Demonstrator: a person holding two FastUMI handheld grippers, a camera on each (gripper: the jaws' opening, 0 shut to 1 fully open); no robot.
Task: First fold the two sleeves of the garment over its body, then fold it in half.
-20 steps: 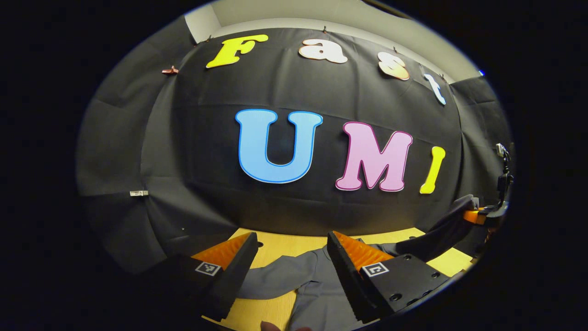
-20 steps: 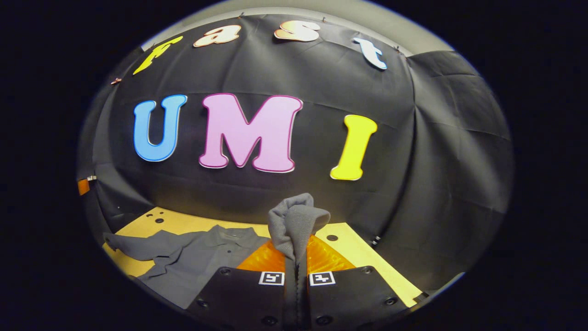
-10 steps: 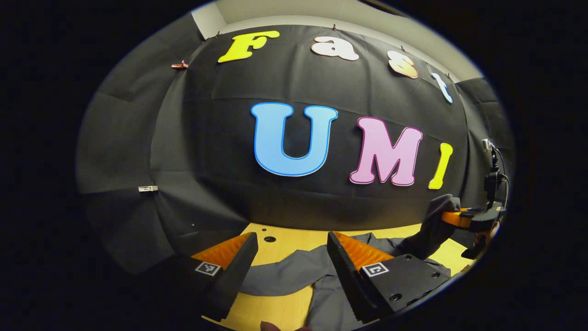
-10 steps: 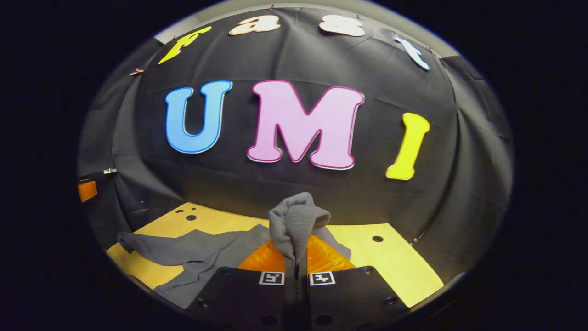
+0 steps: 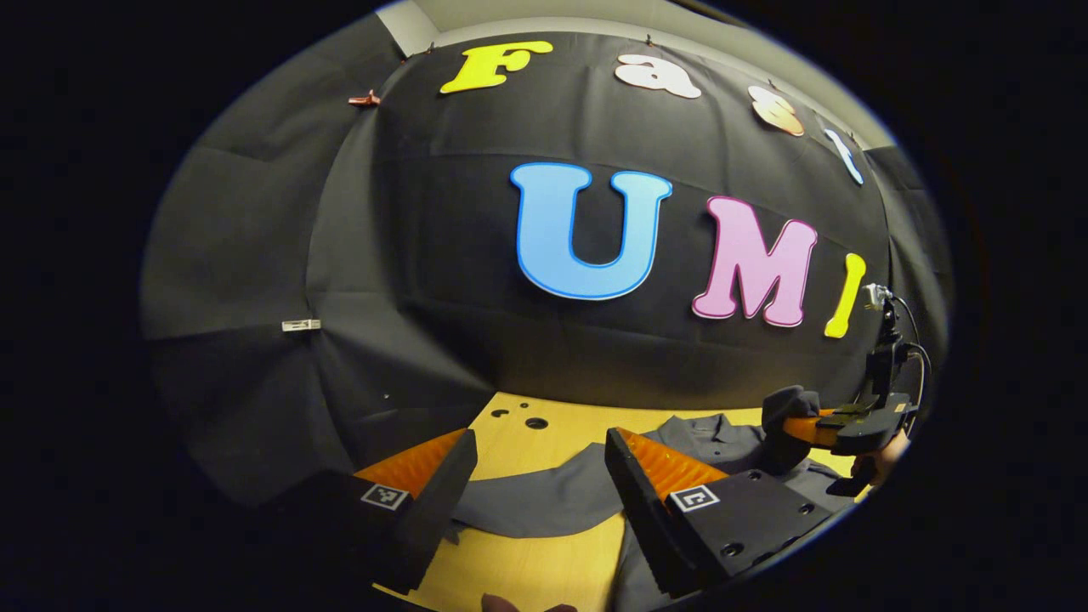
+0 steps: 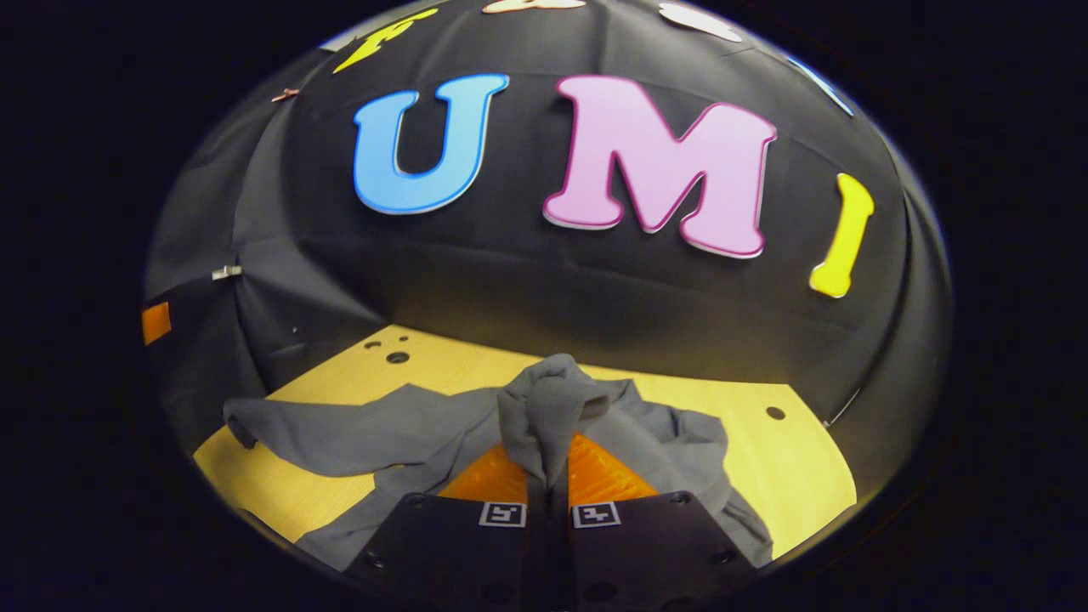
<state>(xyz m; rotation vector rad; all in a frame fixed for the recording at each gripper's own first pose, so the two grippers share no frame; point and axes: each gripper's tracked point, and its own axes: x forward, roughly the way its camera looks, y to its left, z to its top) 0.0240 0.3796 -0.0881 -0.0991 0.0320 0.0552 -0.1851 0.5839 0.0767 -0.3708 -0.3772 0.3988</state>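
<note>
Here the right gripper [image 6: 546, 463] pinches the bunched right sleeve [image 6: 544, 408] above the shirt [image 6: 671, 450] — likely to drop it over the body; the left gripper [image 5: 535, 476] hangs wide open over the other sleeve [image 5: 544, 501] near the table's [image 5: 510, 578] left edge

The left gripper [image 5: 534, 493] is showing two wedge-shaped fingers with ribbed inner faces, each seated in a dark block. Each block is carrying a small square black-and-white marker; round screw holes are showing on the right-hand block. The right gripper [image 6: 548, 476] is showing the same build in its own view: two ribbed fingers, two dark blocks with one square marker each, and a row of round screw holes along the lower edge. In the left gripper view, the right gripper [image 5: 807, 425] is carrying an upright dark mount with a small camera on top and a looping black cable.
</note>
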